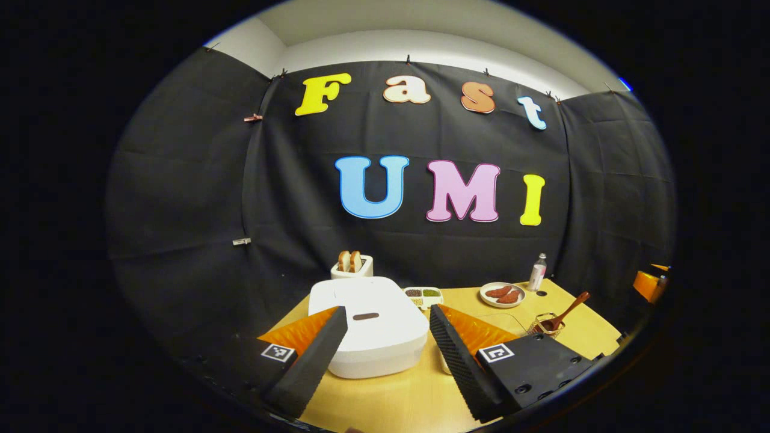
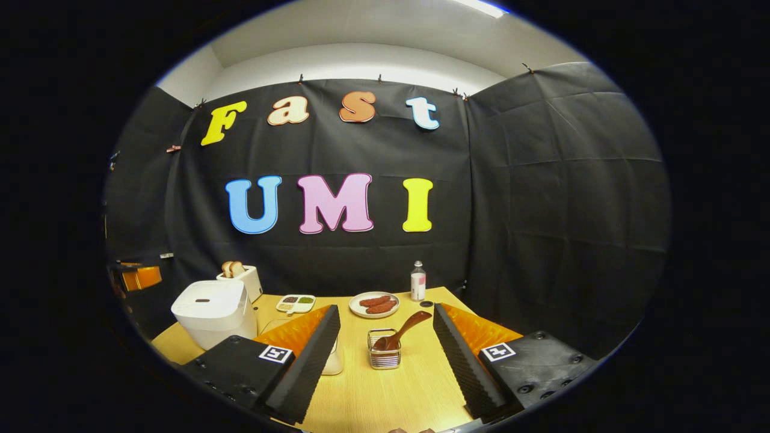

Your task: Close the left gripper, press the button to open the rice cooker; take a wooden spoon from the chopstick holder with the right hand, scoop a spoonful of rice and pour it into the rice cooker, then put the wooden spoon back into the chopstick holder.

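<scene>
Left gripper view: left gripper (image 1: 385, 355) fingers spread wide, nothing between them, hovering above table (image 1: 415, 400). Rice cooker (image 1: 370, 328) straight ahead between the finger lines, lid down; button (image 1: 366, 316) a dark slot on the lid's near part, untouched. Toaster (image 1: 352, 265) with bread behind cooker. Divided dish of grains (image 1: 423, 294) just right of cooker. Plate of sausages (image 1: 502, 294) and bottle (image 1: 537, 272) farther right. Chopstick holder (image 1: 546, 326) near right edge, wooden spoon (image 1: 565, 313) standing in it, handle leaning right.

Right gripper view: right gripper (image 2: 385, 355) fingers likewise wide apart, empty. Chopstick holder (image 2: 384, 350) centred between them, wooden spoon (image 2: 402, 332) inside, handle tilted up and right. Rice cooker (image 2: 212, 311) well off to the left, closed. Pale container (image 2: 332, 361) partly hidden behind own left finger; contents not discernible, possibly the rice.

Risks, as judged: left fingers not yet closed, so pressing now could straddle the slot and miss. Off-centre push could slide the cooker toward the grain dish. Grabbing the tilted handle low could tip the light wire holder.
</scene>
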`<state>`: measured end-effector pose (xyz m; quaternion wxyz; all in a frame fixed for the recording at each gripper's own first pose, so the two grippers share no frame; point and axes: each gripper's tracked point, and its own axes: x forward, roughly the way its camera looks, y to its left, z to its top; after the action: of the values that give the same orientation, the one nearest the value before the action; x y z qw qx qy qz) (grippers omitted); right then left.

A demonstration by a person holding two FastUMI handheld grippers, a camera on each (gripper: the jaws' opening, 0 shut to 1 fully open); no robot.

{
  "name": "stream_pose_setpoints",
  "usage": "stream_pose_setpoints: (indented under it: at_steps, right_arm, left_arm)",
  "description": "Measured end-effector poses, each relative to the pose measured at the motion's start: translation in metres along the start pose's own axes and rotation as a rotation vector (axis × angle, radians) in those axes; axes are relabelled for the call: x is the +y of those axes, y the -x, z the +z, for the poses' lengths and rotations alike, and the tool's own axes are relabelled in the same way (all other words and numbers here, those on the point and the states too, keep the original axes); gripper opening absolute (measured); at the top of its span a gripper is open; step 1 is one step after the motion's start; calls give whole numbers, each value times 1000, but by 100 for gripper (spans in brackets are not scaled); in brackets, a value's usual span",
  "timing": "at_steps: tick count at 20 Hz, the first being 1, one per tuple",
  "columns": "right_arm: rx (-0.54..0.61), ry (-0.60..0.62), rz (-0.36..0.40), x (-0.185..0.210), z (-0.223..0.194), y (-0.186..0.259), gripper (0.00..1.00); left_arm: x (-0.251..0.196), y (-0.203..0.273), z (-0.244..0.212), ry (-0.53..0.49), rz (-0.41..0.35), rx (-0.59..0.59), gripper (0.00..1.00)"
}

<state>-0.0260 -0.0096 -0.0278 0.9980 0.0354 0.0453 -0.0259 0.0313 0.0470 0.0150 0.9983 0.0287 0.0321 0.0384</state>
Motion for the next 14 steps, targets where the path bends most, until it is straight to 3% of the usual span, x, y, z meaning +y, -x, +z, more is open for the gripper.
stream_pose_setpoints:
  at_steps: [3,7,10,11,13,14]
  right_arm:
    - [2,11,-23,-7,0,6,98]
    - [1,38,-57,-17,1,14,98]
    - [-4,57,-72,-20,4,19,98]
    - [1,66,-76,-22,3,20,98]
    - [23,87,-87,-28,-4,22,98]
    - [34,90,-95,-32,-8,24,98]
  left_arm:
    - [12,-27,22,60,12,-2,94]
    - [28,-72,28,117,24,34,77]
    - [36,-111,20,167,8,90,52]
    - [42,-123,15,176,23,109,50]
    - [49,-142,6,165,18,125,36]
    - [53,-151,-4,149,19,143,24]
